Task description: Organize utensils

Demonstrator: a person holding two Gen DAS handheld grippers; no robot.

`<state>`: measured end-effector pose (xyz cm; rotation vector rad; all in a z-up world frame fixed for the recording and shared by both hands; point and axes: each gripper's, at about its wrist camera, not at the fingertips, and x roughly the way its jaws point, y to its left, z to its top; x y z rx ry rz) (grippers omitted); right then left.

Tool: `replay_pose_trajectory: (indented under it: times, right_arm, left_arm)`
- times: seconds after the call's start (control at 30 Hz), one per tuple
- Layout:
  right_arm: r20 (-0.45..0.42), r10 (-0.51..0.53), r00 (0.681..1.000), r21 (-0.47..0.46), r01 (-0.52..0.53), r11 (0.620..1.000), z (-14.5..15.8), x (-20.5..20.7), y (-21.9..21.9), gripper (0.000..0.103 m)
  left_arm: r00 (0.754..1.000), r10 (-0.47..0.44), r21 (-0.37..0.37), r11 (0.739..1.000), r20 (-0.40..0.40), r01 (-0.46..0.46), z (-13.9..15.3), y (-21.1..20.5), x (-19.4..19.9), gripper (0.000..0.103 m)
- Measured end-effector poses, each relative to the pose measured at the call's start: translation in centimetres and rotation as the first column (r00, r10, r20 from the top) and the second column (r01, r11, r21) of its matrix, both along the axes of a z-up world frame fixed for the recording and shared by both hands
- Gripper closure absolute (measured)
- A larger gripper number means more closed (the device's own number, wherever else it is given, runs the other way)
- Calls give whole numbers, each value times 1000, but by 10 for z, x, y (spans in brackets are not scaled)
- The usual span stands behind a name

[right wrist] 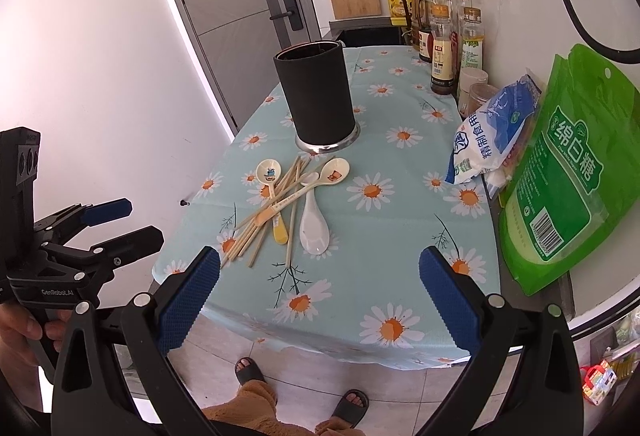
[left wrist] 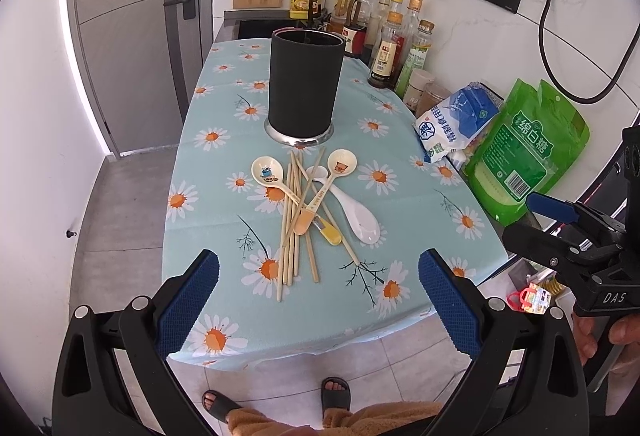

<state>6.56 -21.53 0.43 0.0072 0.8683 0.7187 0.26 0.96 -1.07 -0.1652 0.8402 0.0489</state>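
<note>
Green bag (right wrist: 568, 172) reads 绵白糖; grippers marked "DAS", "GenRobot.AI".

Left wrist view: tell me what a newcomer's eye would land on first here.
First, the tall black utensil holder standing upright mid-table on the daisy tablecloth. Just in front of it lies a tangled pile of chopsticks and spoons, including a white ceramic spoon. The bright green bag at the table's right edge also pulls the eye, and the left tool hovers open over the near edge.
</note>
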Motion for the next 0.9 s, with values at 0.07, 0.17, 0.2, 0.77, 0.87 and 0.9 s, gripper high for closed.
replay_pose_trajectory:
  times: [0.07,0.17,0.2,0.77,0.87,0.9]
  right_arm:
    - [-1,1,1000,-1,-1,1000,0,0,0,4]
    - [-1,3,1000,0,-3,1000,0,0,0,4]
    - [0,3,1000,0,-3,1000,0,-1,1,4]
    - [-2,10,1000,6,-10,1000,-2,3,-3,4]
    - [-12,12,1000,12,-12,1000,-4,6,-6,4]
    - [-16,13,1000,14,-12,1000,-5,8,-7,4]
  left_arm:
    - [1000,0,-1,1000,-2,0,0,0,1,6]
    - [1000,1,-2,1000,-3,-1,-1,0,1,6]
    - [1000,0,-2,1000,-4,0,-1,-1,1,6]
    - [999,-1,11,1000,-40,1,-2,-11,7,6]
    - [999,8,10,1000,-45,-7,-2,-13,10,6]
    - [999,9,9,1000,-47,-8,-2,-13,10,6]
